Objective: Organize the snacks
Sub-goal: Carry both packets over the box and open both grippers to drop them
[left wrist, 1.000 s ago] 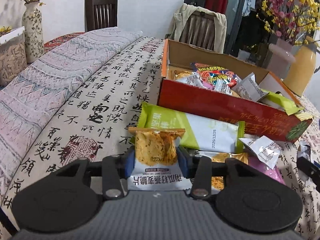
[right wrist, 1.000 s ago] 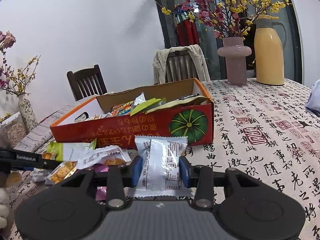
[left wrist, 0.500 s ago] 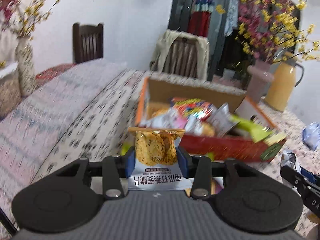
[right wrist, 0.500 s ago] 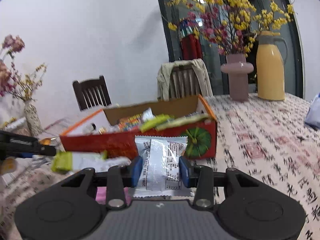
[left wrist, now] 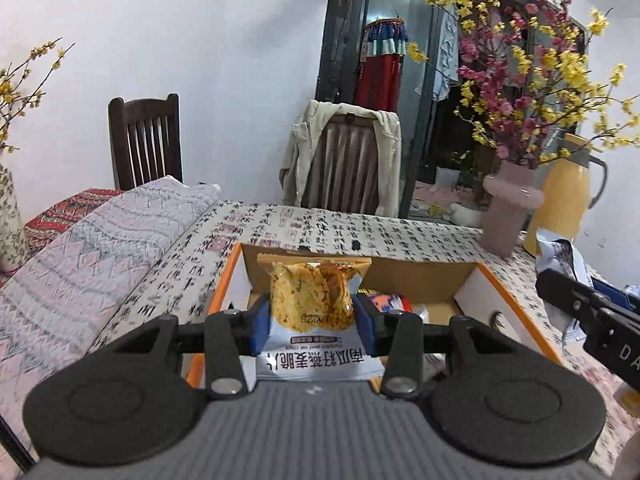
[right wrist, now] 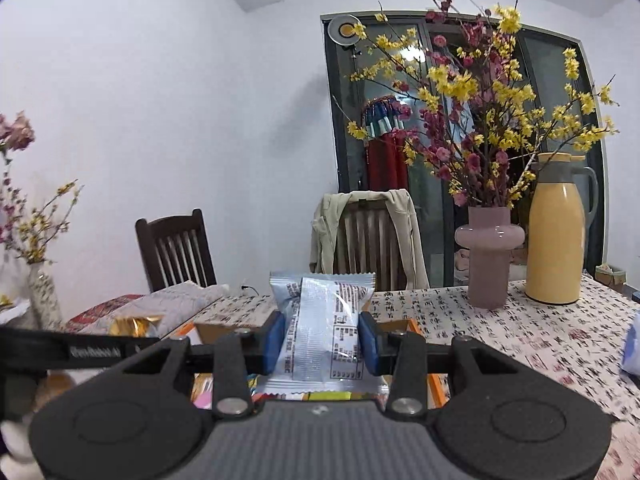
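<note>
The left gripper (left wrist: 312, 324) grips the oat snack (left wrist: 310, 298), the right gripper (right wrist: 322, 344) a silver snack (right wrist: 322, 320); the box (left wrist: 512, 320) lies open just below both.

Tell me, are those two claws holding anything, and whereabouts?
Left gripper pinches an oat crisp packet by its sides; right gripper pinches a silvery snack packet likewise.

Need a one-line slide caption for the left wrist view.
Left gripper holds an oat crisp packet above the open orange box.
</note>
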Demonstrator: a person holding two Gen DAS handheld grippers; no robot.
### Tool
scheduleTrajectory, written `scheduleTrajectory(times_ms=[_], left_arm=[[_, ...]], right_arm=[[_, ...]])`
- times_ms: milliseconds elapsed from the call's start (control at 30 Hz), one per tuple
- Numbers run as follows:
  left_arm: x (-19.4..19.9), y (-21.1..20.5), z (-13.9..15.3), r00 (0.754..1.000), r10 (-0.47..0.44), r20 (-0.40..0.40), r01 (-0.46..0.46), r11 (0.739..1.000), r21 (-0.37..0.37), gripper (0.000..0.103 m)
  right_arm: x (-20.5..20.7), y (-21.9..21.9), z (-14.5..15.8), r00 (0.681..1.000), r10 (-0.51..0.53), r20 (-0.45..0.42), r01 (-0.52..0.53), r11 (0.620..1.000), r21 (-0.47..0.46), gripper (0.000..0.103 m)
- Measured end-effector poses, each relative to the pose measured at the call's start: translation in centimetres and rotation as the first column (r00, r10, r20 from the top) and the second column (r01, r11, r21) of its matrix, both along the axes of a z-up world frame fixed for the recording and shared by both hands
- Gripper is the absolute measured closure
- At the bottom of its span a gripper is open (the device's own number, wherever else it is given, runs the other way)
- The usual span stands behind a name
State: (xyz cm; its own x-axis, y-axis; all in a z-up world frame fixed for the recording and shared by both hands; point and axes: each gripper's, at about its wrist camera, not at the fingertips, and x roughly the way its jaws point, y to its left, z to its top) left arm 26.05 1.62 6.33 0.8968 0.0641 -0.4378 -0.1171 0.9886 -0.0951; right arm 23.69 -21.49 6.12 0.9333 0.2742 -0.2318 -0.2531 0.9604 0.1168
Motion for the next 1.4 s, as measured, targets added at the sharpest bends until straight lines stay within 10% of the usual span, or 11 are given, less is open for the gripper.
scheduleTrajectory(times_ms=[633,667,733,800,1400], left_arm=[[1.7,1.3,-3.3,1.0,0.02,0.002,-0.02,1.0,-0.02,0.052],[1.6,1.4,-3.2,1.0,0.026,0.009,-0.025,0.999,-0.023,0.036],[1.1,1.6,-3.0,0.998,0.053,0.039,-0.051,0.998,-0.031,0.007],[0.5,1.7,-2.7,0.993,0.089,0.076,-0.088,0.996,-0.024,0.0],[-6.3,1.7,2.1,0.977,0.09,0.194,-0.077,0.994,-0.071,0.0]], right_arm=[[4.0,0.4,-4.4,0.994,-0.019,-0.111,0.016,0.999,-0.029,0.062],[3.9,0.3,-4.4,0.994,-0.025,-0.111,0.023,0.999,-0.026,0.058],[3.8,0.0,-4.2,0.993,-0.035,-0.11,0.034,0.999,-0.012,0.018],[3.3,-0.1,-4.0,0.994,-0.059,-0.09,0.059,0.998,-0.007,0.002],[0.3,0.0,-2.5,0.997,-0.049,-0.06,0.048,0.999,-0.011,0.0]])
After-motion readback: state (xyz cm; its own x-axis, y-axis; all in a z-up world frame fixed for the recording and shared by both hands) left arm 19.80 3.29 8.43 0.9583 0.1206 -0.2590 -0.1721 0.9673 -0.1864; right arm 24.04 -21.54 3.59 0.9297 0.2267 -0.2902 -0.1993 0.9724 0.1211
